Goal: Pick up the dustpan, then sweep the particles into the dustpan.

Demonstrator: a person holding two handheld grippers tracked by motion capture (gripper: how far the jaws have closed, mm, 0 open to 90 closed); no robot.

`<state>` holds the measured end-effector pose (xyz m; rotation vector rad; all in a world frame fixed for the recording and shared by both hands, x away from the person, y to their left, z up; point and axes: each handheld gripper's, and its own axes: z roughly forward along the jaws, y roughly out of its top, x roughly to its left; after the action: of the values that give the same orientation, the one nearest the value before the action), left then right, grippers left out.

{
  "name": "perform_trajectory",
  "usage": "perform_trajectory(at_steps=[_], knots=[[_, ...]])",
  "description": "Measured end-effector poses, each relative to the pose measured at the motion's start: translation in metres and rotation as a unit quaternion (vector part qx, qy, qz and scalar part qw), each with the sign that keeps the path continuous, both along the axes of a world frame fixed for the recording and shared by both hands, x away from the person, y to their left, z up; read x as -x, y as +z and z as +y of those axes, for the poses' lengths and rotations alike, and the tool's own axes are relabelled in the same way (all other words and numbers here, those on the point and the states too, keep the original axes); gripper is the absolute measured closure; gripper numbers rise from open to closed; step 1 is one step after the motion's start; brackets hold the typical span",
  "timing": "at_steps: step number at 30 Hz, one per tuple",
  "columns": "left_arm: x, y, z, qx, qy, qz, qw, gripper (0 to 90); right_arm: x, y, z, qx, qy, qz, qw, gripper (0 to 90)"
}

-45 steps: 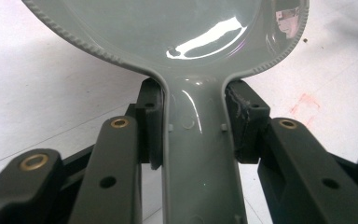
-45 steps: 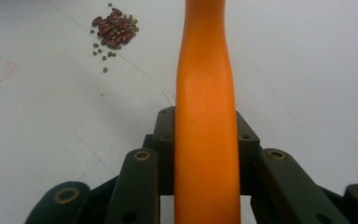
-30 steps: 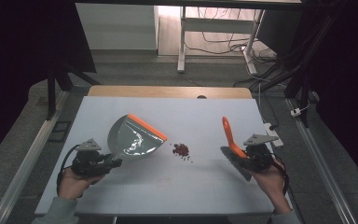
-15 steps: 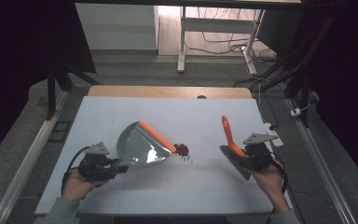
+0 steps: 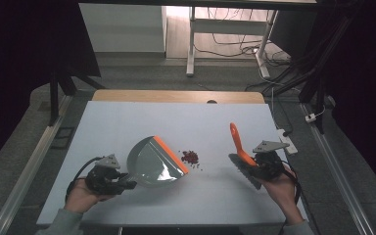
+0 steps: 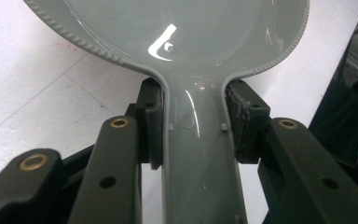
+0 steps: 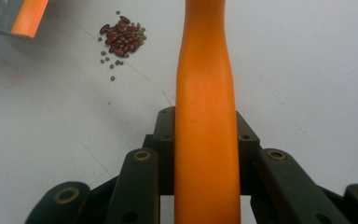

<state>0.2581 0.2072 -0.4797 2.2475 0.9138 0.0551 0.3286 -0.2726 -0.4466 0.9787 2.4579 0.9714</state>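
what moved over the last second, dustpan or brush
The dustpan, clamped by its handle in the left gripper, slid right across the table until its orange lip came close beside the pile of beans; the left hand went with it. The right gripper kept its grip on the orange brush and stayed put, and the beans did not shift.

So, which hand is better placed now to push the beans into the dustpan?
The right. Its gripper holds the orange-handled brush, apart from the beans on their open side. The left gripper is clamped on the dustpan, whose orange lip already lies beside the pile.
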Motion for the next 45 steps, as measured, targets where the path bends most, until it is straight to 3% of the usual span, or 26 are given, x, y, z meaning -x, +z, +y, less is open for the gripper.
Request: perform_trajectory(at_steps=[13, 30, 37, 45], knots=[[-0.003, -0.008, -0.007, -0.035, -0.029, 0.022, 0.9987, 61.4, 0.001, 0.000, -0.001, 0.002, -0.001, -0.002, 1.0000, 70.9], [-0.005, -0.012, -0.019, -0.043, -0.038, 0.030, 0.9979, 61.4, -0.001, 0.002, 0.005, 0.002, 0.002, -0.005, 1.0000, 70.9], [-0.009, -0.015, -0.022, -0.043, -0.040, 0.035, 0.9976, 61.4, -0.016, 0.008, 0.028, 0.001, 0.017, -0.007, 0.9998, 70.9], [-0.013, -0.016, -0.023, -0.042, -0.041, 0.040, 0.9975, 61.3, -0.045, -0.001, 0.077, 0.018, 0.042, 0.003, 0.9990, 70.9]])
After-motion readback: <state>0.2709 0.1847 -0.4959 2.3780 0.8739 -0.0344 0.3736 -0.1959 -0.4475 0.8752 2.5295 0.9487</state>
